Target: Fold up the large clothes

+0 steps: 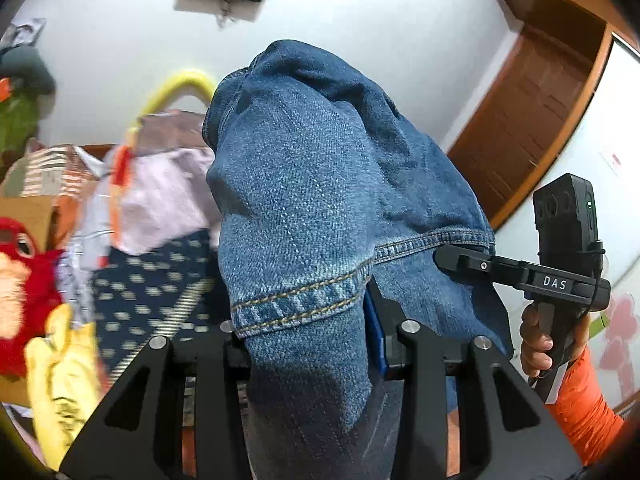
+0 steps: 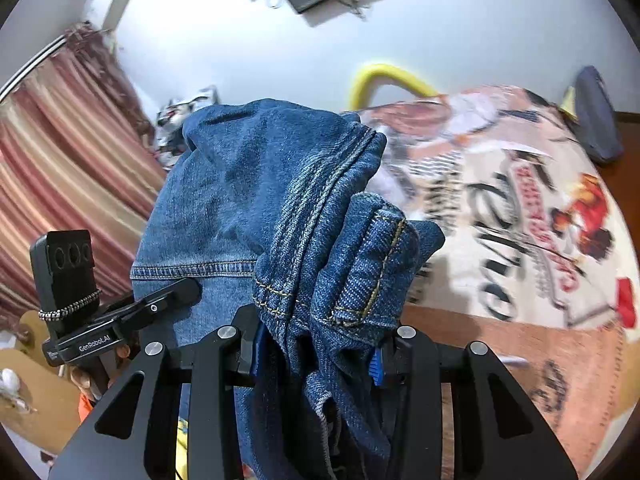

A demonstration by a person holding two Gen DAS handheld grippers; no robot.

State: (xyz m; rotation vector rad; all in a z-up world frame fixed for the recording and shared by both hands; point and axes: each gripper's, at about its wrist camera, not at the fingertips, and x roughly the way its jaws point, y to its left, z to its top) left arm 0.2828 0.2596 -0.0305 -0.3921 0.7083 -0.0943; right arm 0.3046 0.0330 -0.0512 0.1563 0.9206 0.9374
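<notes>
Denim jeans [image 1: 312,184] held aloft between both tools, bunched, hems draped over the fingers. Left gripper [image 1: 316,336] pinches a stitched hem; right gripper [image 2: 316,344] clamps thick seamed folds. Bed [image 2: 500,208] lies beyond, cluttered with clothes [image 1: 160,200]. Judgement: step is lifting to spread. Do well by drawing the grippers apart until the cloth hangs flat, keeping both pinches firm, then lowering onto bare bed surface

a home bedroom: printed bedspread [image 2: 520,216], striped curtain [image 2: 60,152], wooden door [image 1: 532,112], plush toy [image 1: 24,280].
</notes>
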